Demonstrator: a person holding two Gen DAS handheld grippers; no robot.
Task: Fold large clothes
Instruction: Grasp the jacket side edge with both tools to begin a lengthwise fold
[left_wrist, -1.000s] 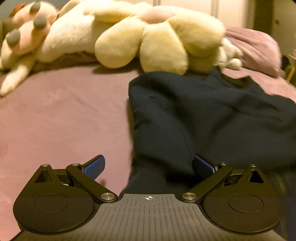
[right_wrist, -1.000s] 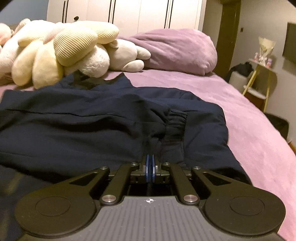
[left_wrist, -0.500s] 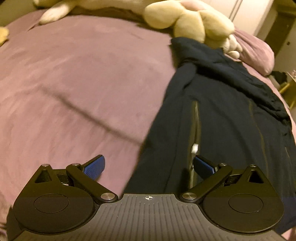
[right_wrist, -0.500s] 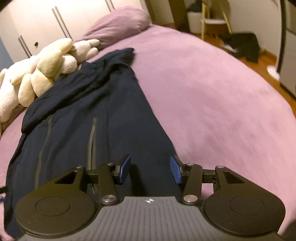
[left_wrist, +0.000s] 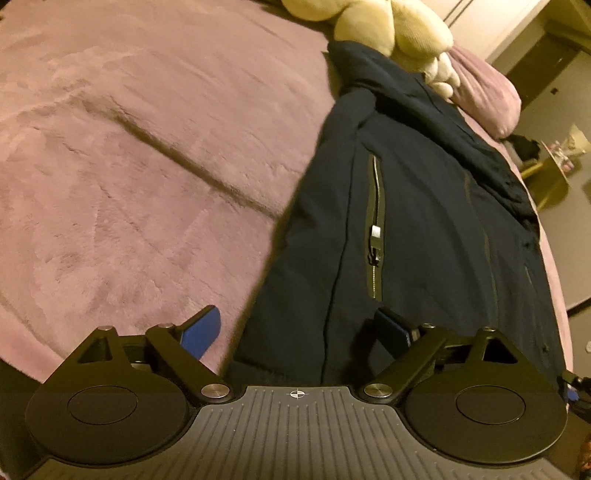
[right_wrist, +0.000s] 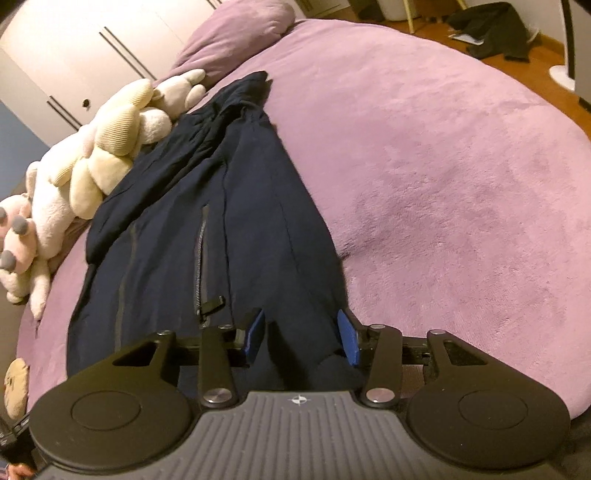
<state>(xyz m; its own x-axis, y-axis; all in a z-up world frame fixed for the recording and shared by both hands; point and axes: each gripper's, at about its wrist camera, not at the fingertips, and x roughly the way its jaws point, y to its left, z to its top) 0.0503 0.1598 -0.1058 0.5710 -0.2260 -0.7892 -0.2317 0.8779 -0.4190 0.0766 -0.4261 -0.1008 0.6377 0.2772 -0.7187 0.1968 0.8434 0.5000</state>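
A dark navy jacket (left_wrist: 424, 229) with a zipped pocket lies stretched lengthwise on the purple bed (left_wrist: 129, 166). It also shows in the right wrist view (right_wrist: 229, 236). My left gripper (left_wrist: 295, 328) is open, with its jaws either side of the jacket's near left corner. My right gripper (right_wrist: 301, 334) is open, with its jaws astride the jacket's near right corner. Neither gripper holds cloth.
Cream and pink plush toys (right_wrist: 103, 147) lie at the far end of the bed beside a purple pillow (right_wrist: 236, 33). The plush toys also show in the left wrist view (left_wrist: 388, 22). White wardrobes, a yellow side table (left_wrist: 554, 173) and dark clothes on the floor (right_wrist: 491, 29) lie beyond the bed.
Both grippers have drawn back toward the near hem and tilted down, so the jacket now lies stretched out. My right gripper, shut a second ago, has opened.
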